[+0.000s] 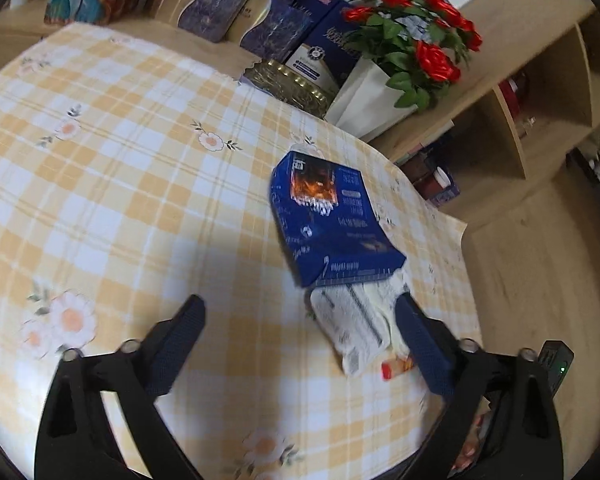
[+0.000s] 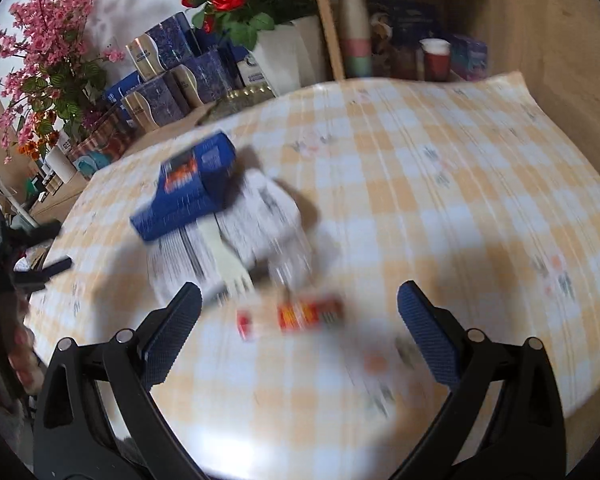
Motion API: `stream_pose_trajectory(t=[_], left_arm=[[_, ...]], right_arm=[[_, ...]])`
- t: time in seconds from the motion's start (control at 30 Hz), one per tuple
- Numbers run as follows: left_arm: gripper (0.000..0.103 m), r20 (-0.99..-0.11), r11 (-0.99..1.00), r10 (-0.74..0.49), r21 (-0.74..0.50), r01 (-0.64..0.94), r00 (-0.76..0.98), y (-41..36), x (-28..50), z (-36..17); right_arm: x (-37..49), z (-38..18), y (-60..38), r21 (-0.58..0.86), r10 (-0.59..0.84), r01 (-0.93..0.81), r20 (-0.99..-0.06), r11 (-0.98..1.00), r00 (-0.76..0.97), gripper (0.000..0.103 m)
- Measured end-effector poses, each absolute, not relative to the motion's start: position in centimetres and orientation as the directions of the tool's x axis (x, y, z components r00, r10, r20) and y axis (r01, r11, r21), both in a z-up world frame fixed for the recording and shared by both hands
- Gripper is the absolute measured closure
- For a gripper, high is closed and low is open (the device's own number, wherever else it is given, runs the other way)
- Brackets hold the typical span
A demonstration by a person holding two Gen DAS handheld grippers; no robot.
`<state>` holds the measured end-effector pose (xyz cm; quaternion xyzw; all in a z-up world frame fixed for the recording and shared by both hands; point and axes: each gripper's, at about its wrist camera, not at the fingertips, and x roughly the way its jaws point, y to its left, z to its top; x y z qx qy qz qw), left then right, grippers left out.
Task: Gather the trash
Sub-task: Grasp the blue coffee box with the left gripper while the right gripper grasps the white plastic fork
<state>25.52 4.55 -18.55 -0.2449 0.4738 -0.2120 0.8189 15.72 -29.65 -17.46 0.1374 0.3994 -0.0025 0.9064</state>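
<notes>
A blue carton (image 1: 328,216) lies on the checked tablecloth (image 1: 120,168), resting on a white paper wrapper (image 1: 352,328). A small red and orange packet (image 1: 398,368) lies beside the wrapper. My left gripper (image 1: 300,332) is open and empty, its right finger (image 1: 424,344) next to the wrapper. In the right wrist view the blue carton (image 2: 192,184), the white wrapper (image 2: 256,216), a white plastic fork (image 2: 228,260) and the red packet (image 2: 300,314) are blurred. My right gripper (image 2: 298,316) is open over the red packet.
Blue and gold boxes (image 1: 228,12), a gold tin (image 1: 292,84) and a white pot of red roses (image 1: 404,52) stand at the table's far side. Wooden shelves (image 1: 540,92) stand to the right. Pink flowers (image 2: 48,40) stand at the left. The left gripper shows at the left edge of the right wrist view (image 2: 16,264).
</notes>
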Motion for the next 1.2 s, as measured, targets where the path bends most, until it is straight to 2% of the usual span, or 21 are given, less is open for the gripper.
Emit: stream_pose_trajectory(t=[0.03, 0.1, 0.2, 0.5, 0.57, 0.63, 0.93, 1.03, 1.07, 1.13, 1.17, 1.2], left_arm=[[0.024, -0.67, 0.78, -0.588, -0.619, 0.096, 0.454, 4.4, 26.4, -19.0], [0.029, -0.66, 0.756, -0.606, -0.651, 0.064, 0.444, 4.4, 28.0, -19.8], [0.032, -0.646, 0.732, -0.629, -0.68, 0.049, 0.433, 4.1, 29.7, -20.6], [0.032, -0.628, 0.684, -0.67, -0.729, 0.001, 0.395, 3.5, 32.9, -23.0], [0.038, -0.62, 0.668, -0.684, -0.744, -0.012, 0.385, 3.4, 33.3, -23.7], [0.044, -0.612, 0.656, -0.697, -0.755, -0.014, 0.375, 3.1, 33.5, -24.1], [0.044, -0.506, 0.536, -0.777, -0.844, -0.027, 0.375, 1.4, 35.6, -25.6], [0.044, -0.519, 0.555, -0.762, -0.832, -0.024, 0.388, 0.4, 36.4, -25.6], [0.046, -0.522, 0.562, -0.76, -0.827, -0.012, 0.386, 0.1, 36.5, -25.5], [0.066, -0.572, 0.618, -0.732, -0.786, 0.006, 0.37, -0.9, 36.6, -25.1], [0.079, -0.609, 0.666, -0.695, -0.746, 0.024, 0.383, -1.0, 36.4, -24.5], [0.082, -0.601, 0.666, -0.695, -0.745, 0.038, 0.395, -0.8, 36.1, -24.2]], right_arm=[[17.3, -17.2, -29.3, 0.269, 0.129, 0.103, -0.719, 0.958, 0.683, 0.009], [20.4, -17.2, -28.3, 0.341, 0.205, 0.084, -0.724, 0.936, 0.659, 0.037], [24.0, -18.1, -27.0, 0.434, 0.281, 0.106, -0.731, 0.895, 0.621, 0.05], [29.3, -21.4, -24.9, 0.54, 0.343, 0.239, -0.758, 0.807, 0.555, 0.053], [29.3, -22.0, -25.5, 0.577, 0.366, 0.255, -0.741, 0.776, 0.562, 0.055], [29.1, -22.3, -26.0, 0.606, 0.383, 0.255, -0.72, 0.753, 0.579, 0.057], [28.3, -23.3, -27.9, 0.677, 0.454, 0.213, -0.66, 0.704, 0.598, 0.058], [28.3, -23.4, -28.1, 0.684, 0.471, 0.199, -0.656, 0.702, 0.59, 0.058], [28.3, -23.4, -28.0, 0.683, 0.476, 0.193, -0.657, 0.705, 0.585, 0.058], [28.3, -23.2, -28.0, 0.671, 0.473, 0.192, -0.668, 0.716, 0.574, 0.058], [28.4, -23.1, -28.1, 0.67, 0.477, 0.191, -0.672, 0.717, 0.566, 0.058], [28.3, -23.0, -28.2, 0.675, 0.488, 0.187, -0.67, 0.713, 0.559, 0.058]])
